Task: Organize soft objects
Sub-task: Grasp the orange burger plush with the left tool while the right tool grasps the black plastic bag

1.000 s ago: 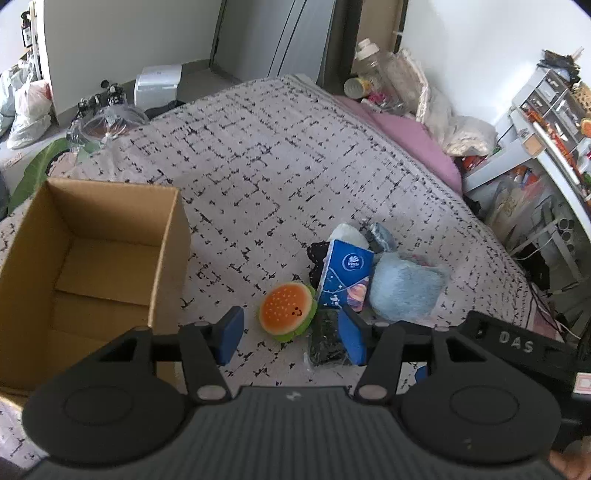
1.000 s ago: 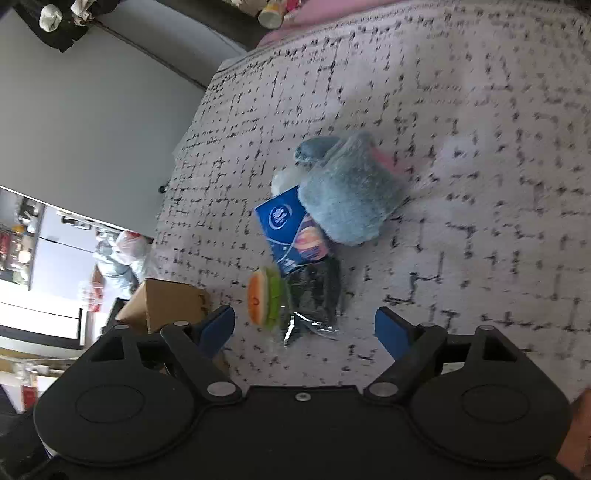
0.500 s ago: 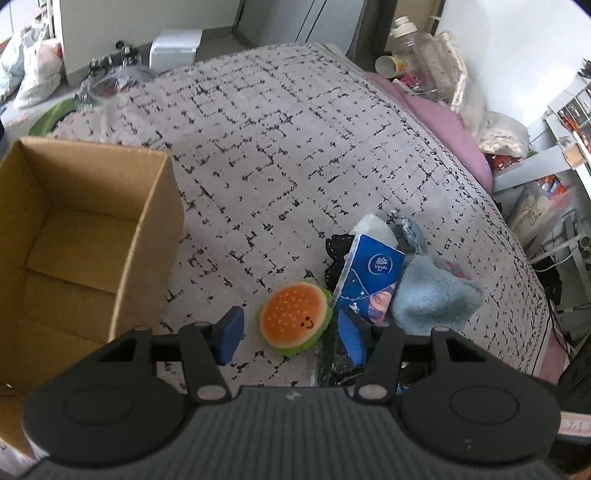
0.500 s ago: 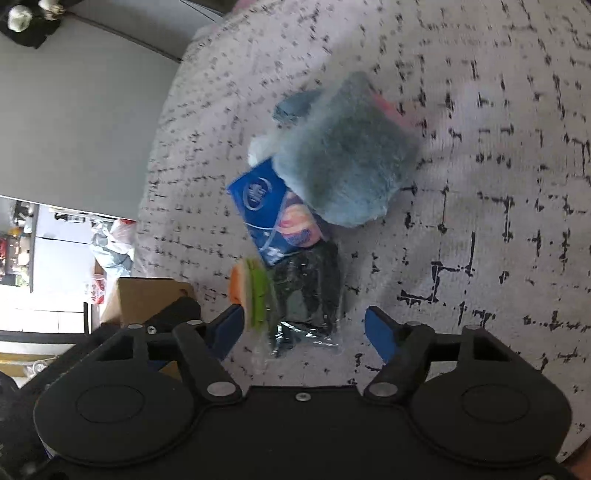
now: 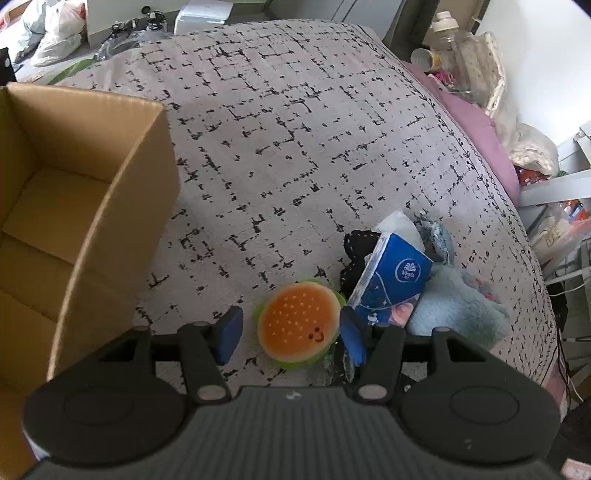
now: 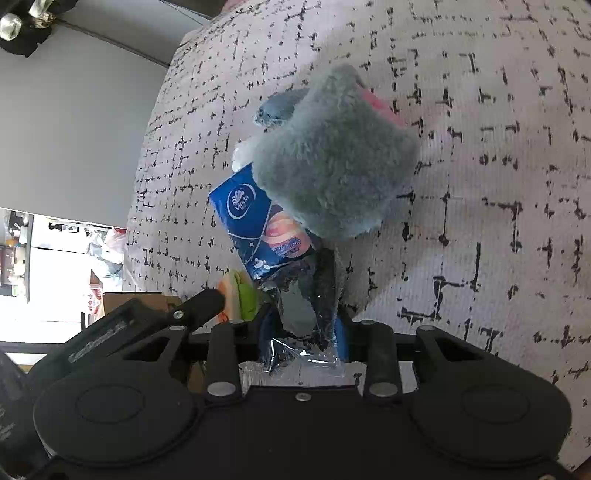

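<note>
An orange burger plush [image 5: 299, 326] lies on the patterned bedspread [image 5: 280, 147] between the pads of my left gripper [image 5: 291, 336]. Its jaws are opening, and the left pad stands clear of the plush. Beside the plush are a blue tissue pack [image 5: 391, 284], a black cloth [image 5: 356, 251] and a fluffy blue-grey plush [image 5: 458, 314]. My right gripper [image 6: 303, 332] is closing, and its pads pinch a clear plastic packet [image 6: 306, 295] of dark fabric. The packet lies below the tissue pack [image 6: 255, 225] and the fluffy plush [image 6: 332, 162].
An open cardboard box [image 5: 122, 206] stands on the bed at the left, with nothing in the part I see. Bottles and bags [image 5: 465, 62] crowd the far right bed edge beside a pink sheet [image 5: 476, 122]. Plastic bags [image 5: 55, 33] lie on the floor beyond.
Both grippers have dropped closer to the pile. The burger plush now sits between the left pads. The right jaws have closed from wide apart onto the plastic packet.
</note>
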`<state>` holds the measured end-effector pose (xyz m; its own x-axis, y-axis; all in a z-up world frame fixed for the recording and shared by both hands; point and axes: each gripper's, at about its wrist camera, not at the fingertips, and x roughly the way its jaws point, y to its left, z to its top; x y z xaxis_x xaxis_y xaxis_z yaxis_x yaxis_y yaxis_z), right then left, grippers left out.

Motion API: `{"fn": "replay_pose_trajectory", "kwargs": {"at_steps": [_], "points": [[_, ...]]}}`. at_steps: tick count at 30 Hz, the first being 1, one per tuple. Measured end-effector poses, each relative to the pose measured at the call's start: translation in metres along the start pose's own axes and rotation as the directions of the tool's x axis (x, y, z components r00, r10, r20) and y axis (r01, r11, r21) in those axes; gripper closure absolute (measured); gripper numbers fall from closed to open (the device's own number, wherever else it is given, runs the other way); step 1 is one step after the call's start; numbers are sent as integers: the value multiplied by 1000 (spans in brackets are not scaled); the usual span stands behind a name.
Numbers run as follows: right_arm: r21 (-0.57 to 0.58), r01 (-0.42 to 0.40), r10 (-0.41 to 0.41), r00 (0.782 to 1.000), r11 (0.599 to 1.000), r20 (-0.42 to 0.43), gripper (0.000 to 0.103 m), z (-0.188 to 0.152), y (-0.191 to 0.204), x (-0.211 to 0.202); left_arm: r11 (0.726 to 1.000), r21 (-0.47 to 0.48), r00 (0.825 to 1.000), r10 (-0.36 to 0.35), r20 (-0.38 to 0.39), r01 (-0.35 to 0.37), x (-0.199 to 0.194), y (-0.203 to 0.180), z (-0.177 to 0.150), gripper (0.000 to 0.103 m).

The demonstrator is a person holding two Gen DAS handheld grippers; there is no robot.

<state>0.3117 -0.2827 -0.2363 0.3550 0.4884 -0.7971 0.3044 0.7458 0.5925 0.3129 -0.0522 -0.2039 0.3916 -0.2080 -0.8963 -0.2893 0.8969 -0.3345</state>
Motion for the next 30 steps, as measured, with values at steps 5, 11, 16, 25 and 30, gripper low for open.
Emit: {"fn": "replay_pose_trajectory", "kwargs": {"at_steps": [5, 11, 16, 25, 30], "points": [[9, 23, -24, 999, 1000, 44, 74, 1, -4, -9, 1000, -16, 1000, -3, -3, 3, 10, -3, 1, 42], [3, 44, -44, 997, 999, 70, 75, 1, -4, -14, 1000, 22, 1000, 9, -28, -9, 23, -10, -5, 41], [-10, 63, -62, 995, 998, 80, 75, 0, -2, -17, 997, 69, 999, 40, -12, -39, 30, -16, -13, 40], [-71, 21, -14, 996, 997, 89, 76, -4, 8, -23, 993, 94, 997, 72, 27, -75, 9, -15, -17, 58], [-106, -25, 36, 994, 994, 105, 76, -8, 15, -30, 994, 82, 996, 66, 65, -71, -17, -8, -17, 58]]}}
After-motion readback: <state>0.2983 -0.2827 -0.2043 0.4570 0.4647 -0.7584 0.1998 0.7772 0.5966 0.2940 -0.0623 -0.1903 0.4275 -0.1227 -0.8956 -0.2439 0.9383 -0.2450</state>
